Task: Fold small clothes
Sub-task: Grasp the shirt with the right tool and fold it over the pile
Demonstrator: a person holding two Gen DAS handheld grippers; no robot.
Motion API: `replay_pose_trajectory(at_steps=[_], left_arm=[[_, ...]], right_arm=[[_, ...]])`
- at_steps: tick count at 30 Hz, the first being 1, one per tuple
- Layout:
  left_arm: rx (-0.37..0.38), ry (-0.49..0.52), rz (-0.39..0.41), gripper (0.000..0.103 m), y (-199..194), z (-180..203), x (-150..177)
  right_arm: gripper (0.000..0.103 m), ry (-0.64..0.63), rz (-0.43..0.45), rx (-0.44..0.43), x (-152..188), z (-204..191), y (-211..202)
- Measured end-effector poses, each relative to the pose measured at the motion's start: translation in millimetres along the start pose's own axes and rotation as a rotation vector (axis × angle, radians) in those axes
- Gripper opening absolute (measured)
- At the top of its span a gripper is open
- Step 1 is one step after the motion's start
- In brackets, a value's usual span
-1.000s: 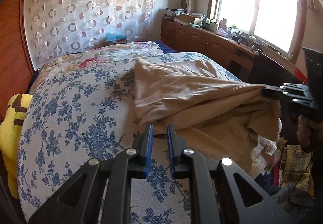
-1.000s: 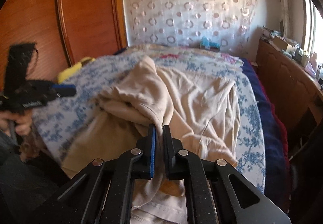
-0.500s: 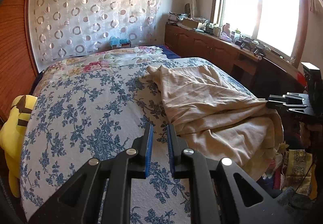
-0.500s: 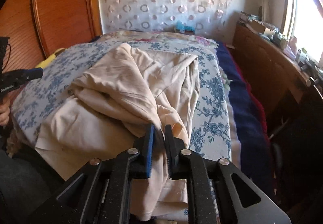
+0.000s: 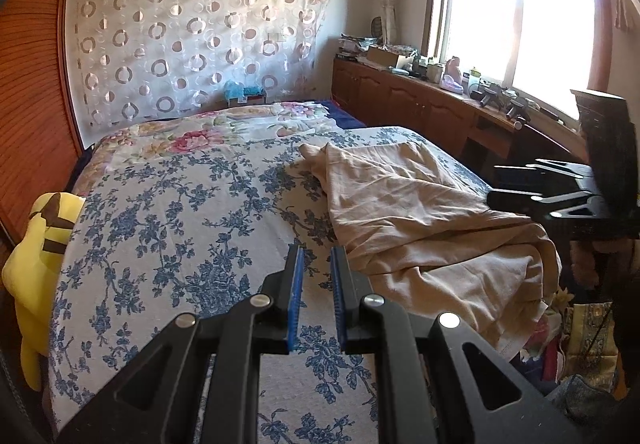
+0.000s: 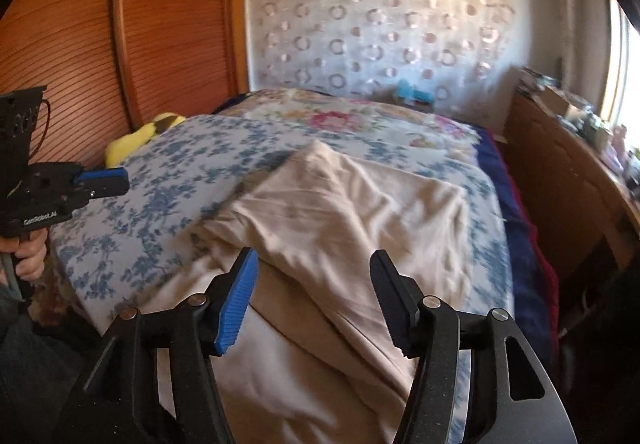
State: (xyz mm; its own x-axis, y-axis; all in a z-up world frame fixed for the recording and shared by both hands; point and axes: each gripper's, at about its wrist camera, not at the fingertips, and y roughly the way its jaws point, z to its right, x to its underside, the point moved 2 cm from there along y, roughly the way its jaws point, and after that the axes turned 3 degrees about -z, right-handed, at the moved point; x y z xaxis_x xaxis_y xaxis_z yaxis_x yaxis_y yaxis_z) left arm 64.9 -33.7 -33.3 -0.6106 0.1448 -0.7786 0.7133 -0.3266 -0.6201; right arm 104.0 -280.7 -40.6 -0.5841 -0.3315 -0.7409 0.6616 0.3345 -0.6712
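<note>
A beige garment lies crumpled on the right side of the blue-flowered bed, its near edge hanging over the bed's side. My left gripper hovers over bare sheet just left of the garment, with only a narrow gap between its blue pads and nothing in it. My right gripper is over the garment with its jaws opening wide. The cloth lies below them, and the pads do not press it. Each gripper shows in the other's view, the right gripper at the right and the left gripper at the left.
A yellow plush toy sits at the bed's left edge against the wooden wall panel. A cluttered wooden sideboard runs under the window. Bags and clothes are piled on the floor at the right. A hand holds the left gripper's handle.
The right gripper, shut on a fold of the garment a second ago, has opened and let it go. The garment, lifted before, has settled lower and further right on the bed. The left gripper stayed put.
</note>
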Motion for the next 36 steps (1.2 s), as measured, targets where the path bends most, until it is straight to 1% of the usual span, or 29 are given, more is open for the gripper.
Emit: replay_pose_trajectory(at_steps=[4,8,10,14,19,23,25,27,28,29,30,31,32,34,36], left_arm=[[-0.006,-0.006,0.002,0.012,-1.7,-4.2,1.5],[-0.008,-0.019,0.002,0.012,-1.1,-8.5,3.3],[-0.009,-0.025,0.003,0.012,-1.3,-11.2,4.2],[-0.011,-0.036,0.003,0.012,-1.2,-15.6,6.2],[-0.012,-0.045,0.003,0.012,-2.0,-20.5,8.7],[-0.010,-0.049,0.002,0.012,-1.4,-22.1,10.1],[-0.009,-0.048,0.001,0.012,-1.0,-22.0,11.0],[-0.009,-0.049,0.001,0.012,-1.1,-21.9,11.6],[-0.009,-0.050,0.000,0.012,-1.1,-21.8,11.6],[-0.009,-0.051,0.000,0.012,-0.8,-22.0,12.0],[-0.009,-0.051,-0.001,0.012,-0.8,-22.2,12.3],[-0.009,-0.053,-0.002,0.012,-0.4,-22.4,12.6],[-0.008,-0.053,-0.003,0.012,-0.3,-22.4,13.2],[-0.006,-0.052,-0.004,0.012,-0.1,-21.6,14.0],[-0.004,-0.049,-0.006,0.012,0.5,-19.8,14.4]], right_arm=[[0.060,0.012,-0.012,-0.045,-9.7,-8.2,20.4],[0.060,-0.012,-0.030,-0.102,-18.7,-22.1,36.7],[0.060,-0.030,-0.055,-0.133,-22.2,-30.6,46.3],[0.060,-0.062,-0.118,-0.161,-27.0,-46.2,70.4],[0.060,-0.091,-0.170,-0.198,-31.1,-65.9,96.3],[0.060,-0.127,-0.232,-0.199,-29.4,-78.1,118.9],[0.060,-0.152,-0.276,-0.166,-25.6,-82.5,132.4],[0.060,-0.177,-0.295,-0.135,-21.3,-85.0,139.5],[0.058,-0.191,-0.297,-0.120,-19.0,-86.0,141.2],[0.045,-0.202,-0.291,-0.109,-17.7,-86.4,140.5],[0.035,-0.210,-0.283,-0.097,-17.8,-85.5,138.6],[0.018,-0.209,-0.272,-0.096,-18.6,-83.4,135.5],[0.014,-0.200,-0.262,-0.104,-20.7,-80.5,132.1],[0.009,-0.181,-0.224,-0.114,-27.1,-74.2,121.7],[0.008,-0.160,-0.181,-0.123,-35.9,-67.0,108.9]])
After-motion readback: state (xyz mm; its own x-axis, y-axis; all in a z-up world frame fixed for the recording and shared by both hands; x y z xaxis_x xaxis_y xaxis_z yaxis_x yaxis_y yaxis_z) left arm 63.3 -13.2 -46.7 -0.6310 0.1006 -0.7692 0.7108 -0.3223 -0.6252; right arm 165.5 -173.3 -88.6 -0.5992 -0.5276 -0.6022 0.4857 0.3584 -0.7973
